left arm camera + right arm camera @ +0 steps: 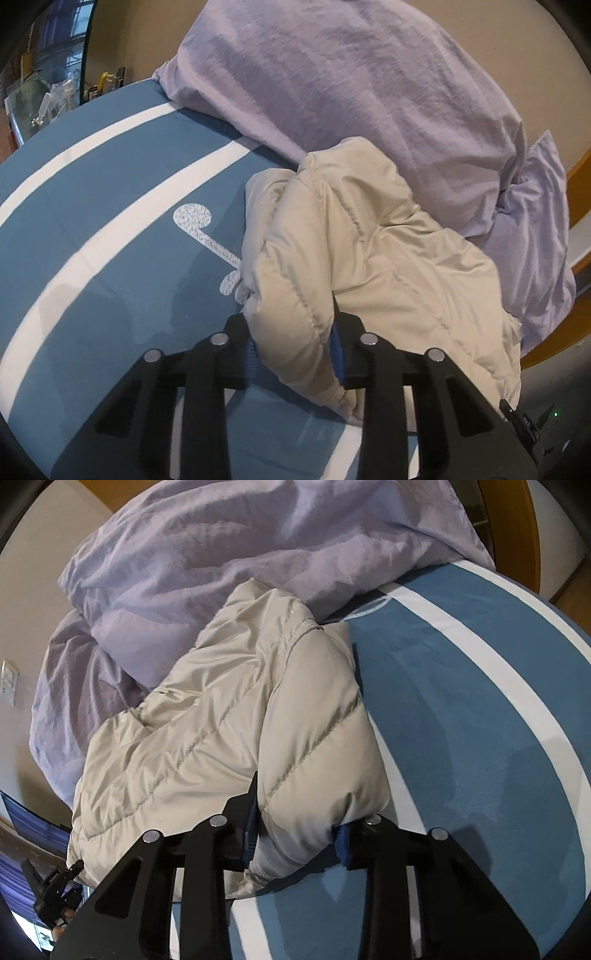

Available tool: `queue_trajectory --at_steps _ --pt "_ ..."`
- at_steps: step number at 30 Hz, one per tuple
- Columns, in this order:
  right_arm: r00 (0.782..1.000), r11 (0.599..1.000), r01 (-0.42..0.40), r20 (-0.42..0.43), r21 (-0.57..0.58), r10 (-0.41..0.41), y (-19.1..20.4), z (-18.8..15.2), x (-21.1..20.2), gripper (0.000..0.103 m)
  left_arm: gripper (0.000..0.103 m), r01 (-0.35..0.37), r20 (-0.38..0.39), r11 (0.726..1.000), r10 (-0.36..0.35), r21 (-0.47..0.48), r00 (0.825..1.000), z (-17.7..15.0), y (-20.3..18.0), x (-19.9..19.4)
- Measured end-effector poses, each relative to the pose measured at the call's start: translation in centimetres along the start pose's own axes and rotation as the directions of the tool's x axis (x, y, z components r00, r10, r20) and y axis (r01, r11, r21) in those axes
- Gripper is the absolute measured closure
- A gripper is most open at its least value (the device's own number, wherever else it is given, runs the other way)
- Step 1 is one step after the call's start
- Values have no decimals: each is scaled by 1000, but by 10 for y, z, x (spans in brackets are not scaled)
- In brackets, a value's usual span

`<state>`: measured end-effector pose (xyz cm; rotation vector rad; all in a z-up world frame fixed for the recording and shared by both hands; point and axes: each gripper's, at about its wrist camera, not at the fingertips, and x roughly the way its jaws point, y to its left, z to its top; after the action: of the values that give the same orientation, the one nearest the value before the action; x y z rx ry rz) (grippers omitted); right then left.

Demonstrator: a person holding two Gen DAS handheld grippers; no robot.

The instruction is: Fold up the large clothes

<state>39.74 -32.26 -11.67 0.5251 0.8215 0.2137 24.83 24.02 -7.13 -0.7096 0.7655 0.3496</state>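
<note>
A cream quilted puffer jacket (pixel 369 251) lies bunched on a blue bed cover with white stripes (pixel 110 229). My left gripper (pixel 295 354) is shut on a padded fold of the jacket at its left edge, the fabric bulging between the blue pads. In the right wrist view the same jacket (pixel 221 716) lies on the blue cover (pixel 461 720). My right gripper (pixel 297 843) is shut on a padded fold at the jacket's right near edge. The other gripper's black body shows at the lower left (pixel 55 886).
A lilac duvet (pixel 351 81) is heaped behind the jacket, touching it, and shows in the right wrist view (pixel 221 546) too. A beige wall and wooden bed frame (pixel 576 173) lie beyond. Cluttered shelves (pixel 48 92) stand far left.
</note>
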Motion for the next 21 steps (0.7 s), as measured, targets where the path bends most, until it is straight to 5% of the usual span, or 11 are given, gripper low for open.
queue_trajectory --at_steps 21 --pt "980 968 -172 -133 -184 149 41 -103 -54 71 72 -28 43 998 31 -47 999 -29 112 -102"
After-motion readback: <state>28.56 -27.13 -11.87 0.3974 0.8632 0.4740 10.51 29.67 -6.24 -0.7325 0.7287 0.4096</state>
